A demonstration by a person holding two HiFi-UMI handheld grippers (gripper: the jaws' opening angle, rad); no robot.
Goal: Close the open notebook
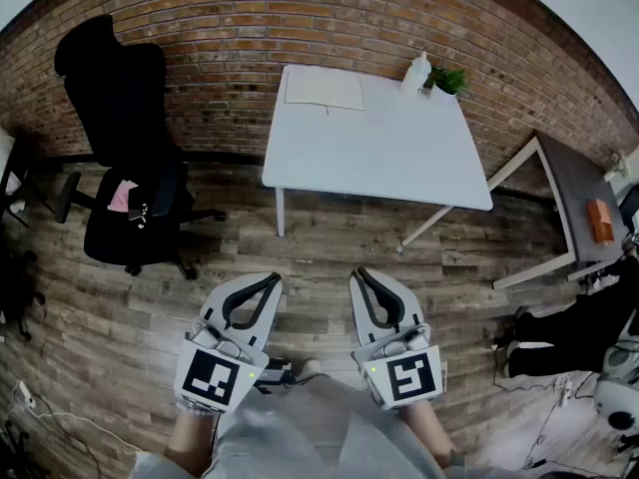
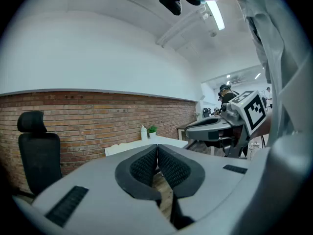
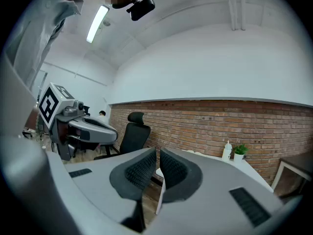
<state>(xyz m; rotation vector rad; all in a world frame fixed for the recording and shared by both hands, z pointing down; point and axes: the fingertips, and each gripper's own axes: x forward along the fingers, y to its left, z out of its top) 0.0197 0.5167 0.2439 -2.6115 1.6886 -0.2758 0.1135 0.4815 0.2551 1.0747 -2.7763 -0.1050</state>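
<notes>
Claws: both read as clenched from where I sit, with nothing caught between the pads.
Left claw: in its own view the ribbed pads press together along their length. It is held low over the plank floor, nosing roughly level toward the white table.
Right claw: jaws drawn together with only a thin slit between the pads, and empty. It rides beside the left one without touching it.
Notebook: lies open and flat at the far left corner of the white table, on the side nearest the brick wall. I have both claws well apart from it.
Bottle: upright at the table's far right corner, just beside a small potted plant.
Office chair: black, left of the table, with something pink on its seat that I cannot make out.
Second table: off to the right with a darker top. An orange object rests on it.
</notes>
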